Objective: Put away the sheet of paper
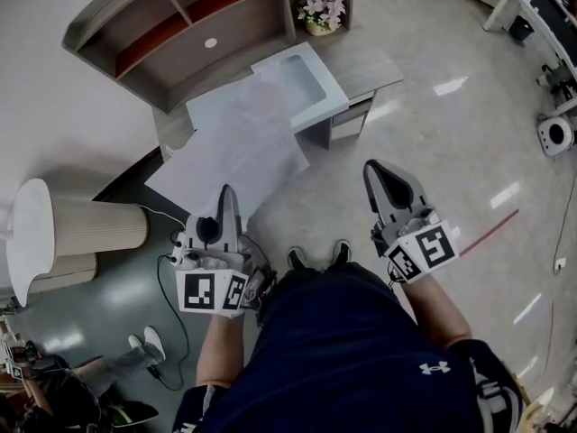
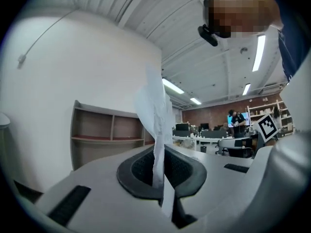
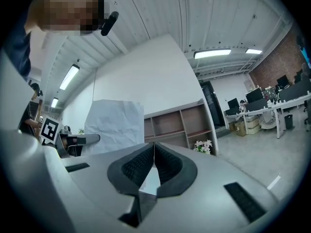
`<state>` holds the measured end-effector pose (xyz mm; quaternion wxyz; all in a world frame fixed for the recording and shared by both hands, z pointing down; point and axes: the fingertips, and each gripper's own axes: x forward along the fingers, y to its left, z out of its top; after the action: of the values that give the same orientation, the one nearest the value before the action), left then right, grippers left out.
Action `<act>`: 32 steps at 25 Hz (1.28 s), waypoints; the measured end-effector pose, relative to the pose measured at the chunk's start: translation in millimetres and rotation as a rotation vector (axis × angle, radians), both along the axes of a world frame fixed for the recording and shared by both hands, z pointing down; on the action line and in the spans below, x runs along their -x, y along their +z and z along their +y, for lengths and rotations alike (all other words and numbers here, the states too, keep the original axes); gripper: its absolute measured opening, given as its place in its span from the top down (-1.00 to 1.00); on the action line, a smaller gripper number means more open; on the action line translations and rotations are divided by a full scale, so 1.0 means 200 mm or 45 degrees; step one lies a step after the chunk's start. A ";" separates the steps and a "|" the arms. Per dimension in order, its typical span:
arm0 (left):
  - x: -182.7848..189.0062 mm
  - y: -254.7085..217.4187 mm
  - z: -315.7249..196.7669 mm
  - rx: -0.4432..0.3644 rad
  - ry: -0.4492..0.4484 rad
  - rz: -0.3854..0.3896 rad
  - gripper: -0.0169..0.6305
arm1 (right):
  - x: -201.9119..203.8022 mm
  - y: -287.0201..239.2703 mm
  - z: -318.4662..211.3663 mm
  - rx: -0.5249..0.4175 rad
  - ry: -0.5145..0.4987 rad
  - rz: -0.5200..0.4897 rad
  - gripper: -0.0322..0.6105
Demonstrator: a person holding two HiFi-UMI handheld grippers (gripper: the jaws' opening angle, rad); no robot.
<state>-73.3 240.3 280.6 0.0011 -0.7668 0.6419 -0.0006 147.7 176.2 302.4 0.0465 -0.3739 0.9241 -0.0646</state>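
A large crumpled white sheet of paper [image 1: 239, 147] hangs in the air in front of me, held by its near edge. My left gripper [image 1: 227, 193] is shut on that edge. In the left gripper view the paper [image 2: 155, 106] rises edge-on from between the closed pads, with the left gripper [image 2: 158, 155] clamped on it. My right gripper [image 1: 384, 171] is held level to the right, apart from the paper. In the right gripper view its pads meet with nothing between them, so the right gripper [image 3: 154, 149] is shut. The paper [image 3: 114, 125] shows at the left of that view.
Ahead stands a small grey desk [image 1: 374, 66] with a pale open tray [image 1: 306, 79] on it, partly behind the sheet. An open wooden shelf unit [image 1: 207, 25] stands against the wall, with a flower pot [image 1: 322, 12]. A white round-topped stand [image 1: 54, 233] is at the left.
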 end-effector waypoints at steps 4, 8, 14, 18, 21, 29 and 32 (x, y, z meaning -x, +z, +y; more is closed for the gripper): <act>-0.01 0.04 0.01 0.025 -0.027 0.030 0.90 | -0.03 0.02 0.02 -0.002 -0.017 0.007 0.86; -0.07 0.05 0.03 0.026 -0.047 0.023 0.90 | -0.08 0.05 0.03 0.001 -0.044 0.014 0.86; -0.14 0.07 0.06 0.027 -0.098 0.022 0.90 | -0.15 0.08 0.01 0.007 -0.085 0.020 0.86; -0.15 0.09 0.07 0.052 -0.122 0.027 0.90 | -0.18 0.10 0.00 0.027 -0.104 0.018 0.86; -0.13 0.10 0.04 0.069 -0.137 0.044 0.90 | -0.18 0.12 -0.03 0.044 -0.112 0.015 0.86; 0.03 0.19 -0.14 0.115 -0.143 0.143 0.90 | -0.12 0.16 -0.18 0.084 -0.076 0.044 0.86; 0.10 0.22 -0.23 0.117 -0.132 0.160 0.90 | -0.08 0.17 -0.26 0.093 -0.046 0.058 0.86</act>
<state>-93.5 193.8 323.8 -0.0742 -0.7302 0.6789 0.0179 164.6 124.6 336.4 0.0107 -0.3601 0.9284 -0.0908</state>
